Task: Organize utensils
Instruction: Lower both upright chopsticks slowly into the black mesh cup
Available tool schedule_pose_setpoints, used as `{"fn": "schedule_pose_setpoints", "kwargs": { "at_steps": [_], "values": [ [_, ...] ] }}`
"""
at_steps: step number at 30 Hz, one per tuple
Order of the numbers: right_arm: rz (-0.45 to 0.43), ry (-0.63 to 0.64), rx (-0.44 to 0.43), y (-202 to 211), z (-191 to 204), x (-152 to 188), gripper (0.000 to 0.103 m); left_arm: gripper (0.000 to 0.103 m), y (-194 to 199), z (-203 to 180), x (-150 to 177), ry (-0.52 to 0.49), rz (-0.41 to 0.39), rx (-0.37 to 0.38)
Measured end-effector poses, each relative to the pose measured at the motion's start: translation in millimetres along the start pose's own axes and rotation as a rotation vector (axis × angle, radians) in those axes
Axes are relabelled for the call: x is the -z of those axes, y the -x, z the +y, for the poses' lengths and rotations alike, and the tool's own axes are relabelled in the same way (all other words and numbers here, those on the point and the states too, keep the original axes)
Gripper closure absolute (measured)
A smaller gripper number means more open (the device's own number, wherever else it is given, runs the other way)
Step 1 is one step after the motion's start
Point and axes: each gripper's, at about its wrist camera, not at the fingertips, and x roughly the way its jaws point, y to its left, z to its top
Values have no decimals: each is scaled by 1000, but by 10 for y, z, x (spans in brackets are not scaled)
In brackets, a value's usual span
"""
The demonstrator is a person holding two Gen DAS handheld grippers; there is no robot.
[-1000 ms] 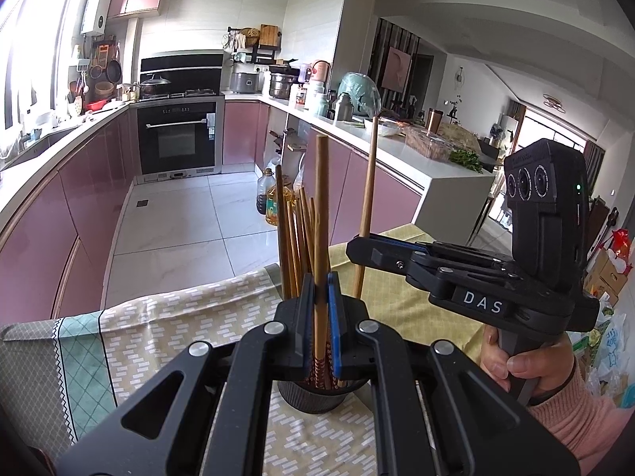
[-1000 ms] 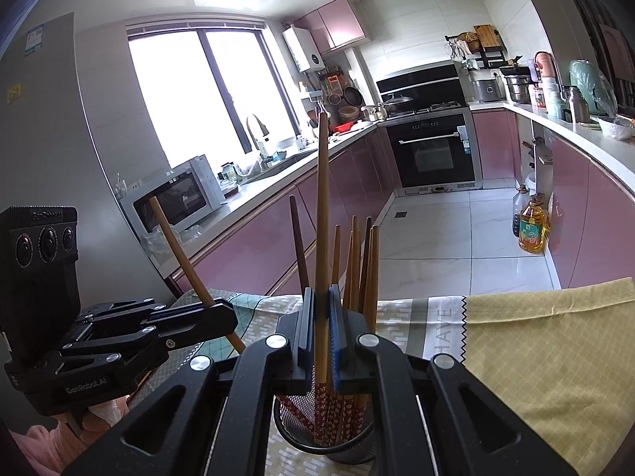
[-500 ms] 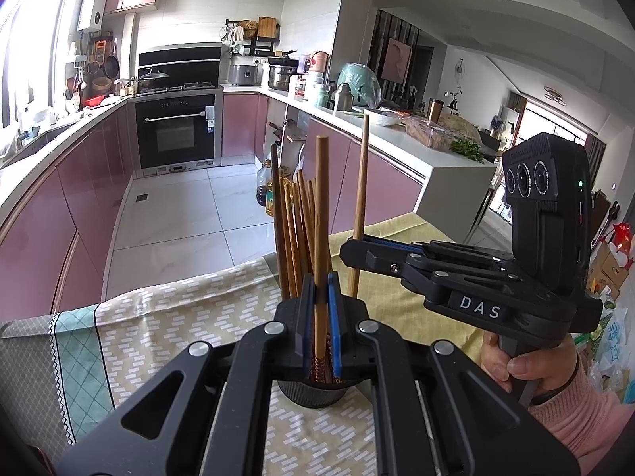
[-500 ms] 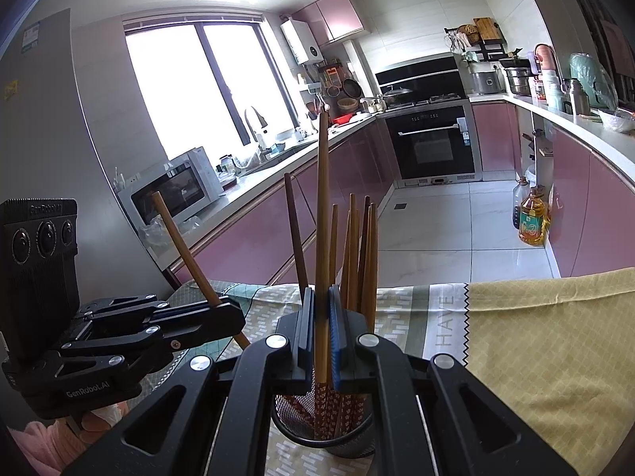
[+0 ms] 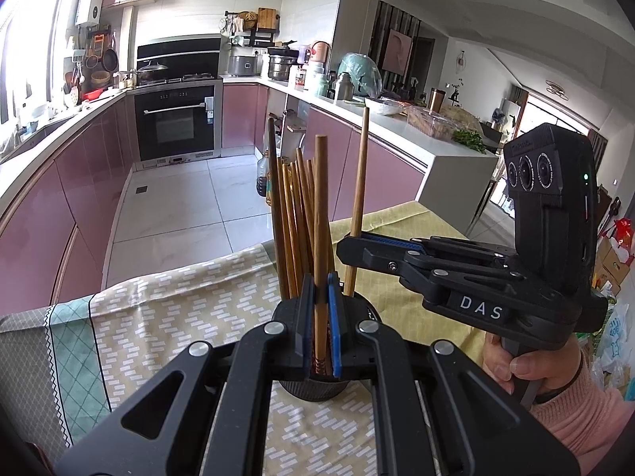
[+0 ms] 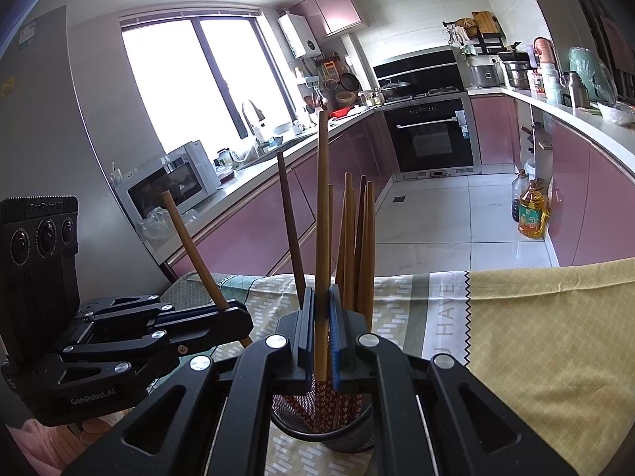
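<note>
We found most chopsticks (image 6: pixel 353 238) already in the holder (image 6: pixel 325 434); each gripper, left (image 5: pixel 317 317) and right (image 6: pixel 321 329), clamped one chopstick over it, unreleased.

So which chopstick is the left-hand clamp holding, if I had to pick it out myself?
Find the table with the patterned cloth and the black mesh cup standing on it. A bunch of wooden chopsticks stands loose in that cup. The one you want is pinched between the blue pads of the left gripper, unlike the loose ones.
</note>
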Motion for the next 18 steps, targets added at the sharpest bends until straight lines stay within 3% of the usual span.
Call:
{"fn": "schedule_pose_setpoints", "kwargs": {
  "at_steps": [18],
  "values": [
    [31,6,2,-127,40,61,97,95,-173,32,15,0,4,-21]
  ]
}}
